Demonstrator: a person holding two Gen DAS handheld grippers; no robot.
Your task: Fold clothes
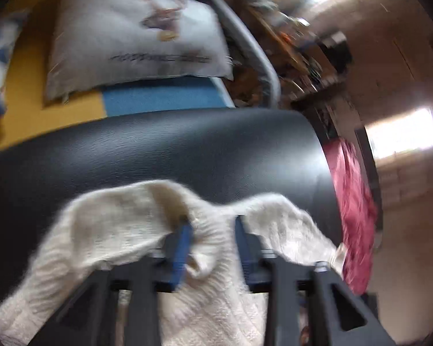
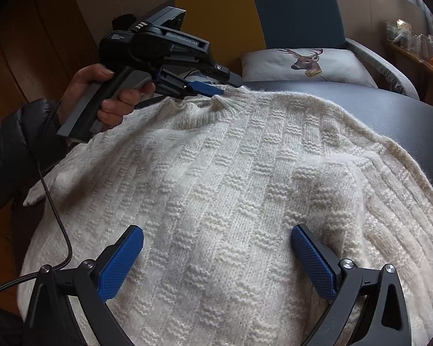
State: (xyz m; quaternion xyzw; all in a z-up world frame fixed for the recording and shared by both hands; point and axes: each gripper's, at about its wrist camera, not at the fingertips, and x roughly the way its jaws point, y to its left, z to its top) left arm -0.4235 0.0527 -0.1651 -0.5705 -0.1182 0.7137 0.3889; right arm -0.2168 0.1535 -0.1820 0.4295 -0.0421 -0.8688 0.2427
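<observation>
Your left gripper [image 2: 209,88] has its jaws pinched onto the neck rib of the sweater [image 2: 231,190], a fold of cream knit bunched between the blue pads [image 1: 183,248], as both wrist views show, though the left one is blurred. Your right gripper [image 2: 216,262] stands with its jaws wide, both pads resting on the knit low on the sweater's body with nothing caught between them. You have the sweater spread across the black table [image 2: 404,109], its checked knit facing up, the neck at the far edge and one side draping off the near left toward your dark sleeve [image 2: 11,150]. Your left hand [image 2: 101,98] wraps the gripper's grey handle, and a black cable [image 2: 59,222] trails from it over the sweater's left edge. Beyond the table you can see a yellow and blue chair [image 2: 274,14] with a deer pillow [image 2: 303,63] on its seat. In the left wrist view a red cloth [image 1: 355,201] shows past the table's right edge.
</observation>
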